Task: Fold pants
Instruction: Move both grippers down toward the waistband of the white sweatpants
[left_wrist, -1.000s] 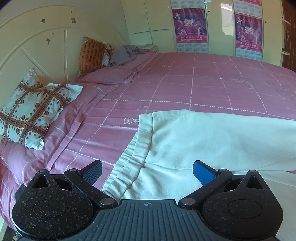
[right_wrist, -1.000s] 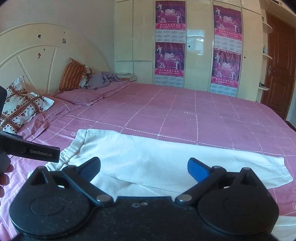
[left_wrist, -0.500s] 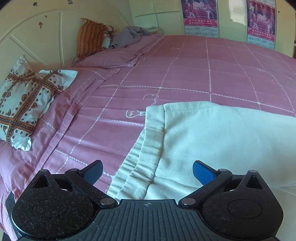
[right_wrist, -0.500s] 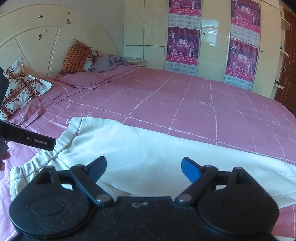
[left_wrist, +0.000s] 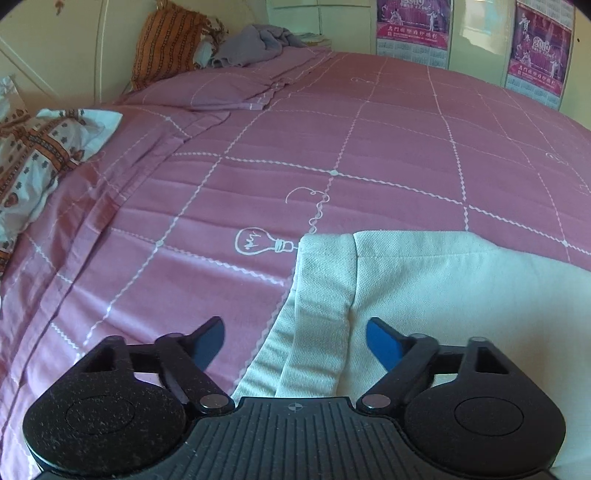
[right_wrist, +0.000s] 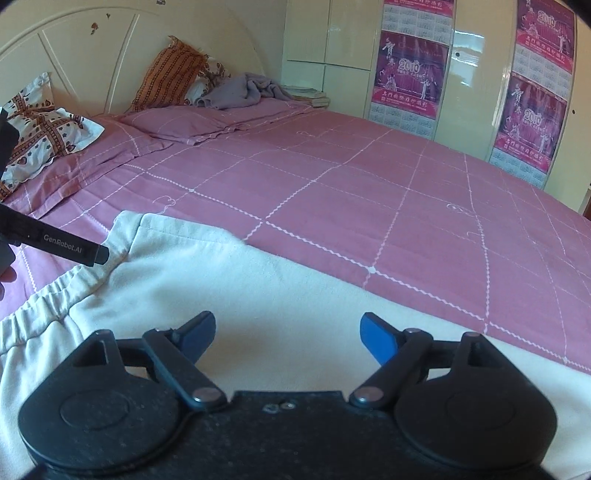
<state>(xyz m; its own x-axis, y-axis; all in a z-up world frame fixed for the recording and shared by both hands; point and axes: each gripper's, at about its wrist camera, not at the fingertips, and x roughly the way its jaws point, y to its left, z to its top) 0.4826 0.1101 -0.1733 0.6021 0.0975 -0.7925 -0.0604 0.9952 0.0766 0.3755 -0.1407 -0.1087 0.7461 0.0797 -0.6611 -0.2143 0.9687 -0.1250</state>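
Cream pants (left_wrist: 424, 295) are lying flat on a bed (left_wrist: 332, 129) with a pink sheet, white grid lines stitched across it and a little lightbulb doodle (left_wrist: 264, 242) right by the corner of the waistband (left_wrist: 317, 314). The waist end points toward the headboard (right_wrist: 92, 48) side, and the legs run off the other way across the mattress.

Left gripper (left_wrist: 295, 341) is down low over the waistband, fingers (left_wrist: 382, 341) spread wide, with the band sitting in the gap between them. One finger is over bare pink sheet, the other over the cream fabric. Nothing pinched, and I can't tell if the tips actually touch the cloth.

Right gripper (right_wrist: 288, 334) is further along, over the seat and thigh part of the pants (right_wrist: 258, 295), also spread wide and holding nothing. From its view you can see the left gripper (right_wrist: 55, 245) poking in from the side, its tip right at the gathered elastic waistband (right_wrist: 66, 284).

Up by the headboard there's a white patterned pillow (right_wrist: 40, 125), an orange striped one (right_wrist: 166, 74) propped upright, and a crumpled grey blanket (right_wrist: 243, 88) near a pink pillow (right_wrist: 177, 123). Purple calendar posters (right_wrist: 406, 66) are stuck on the glossy cream wardrobe (right_wrist: 332, 55) behind the bed.
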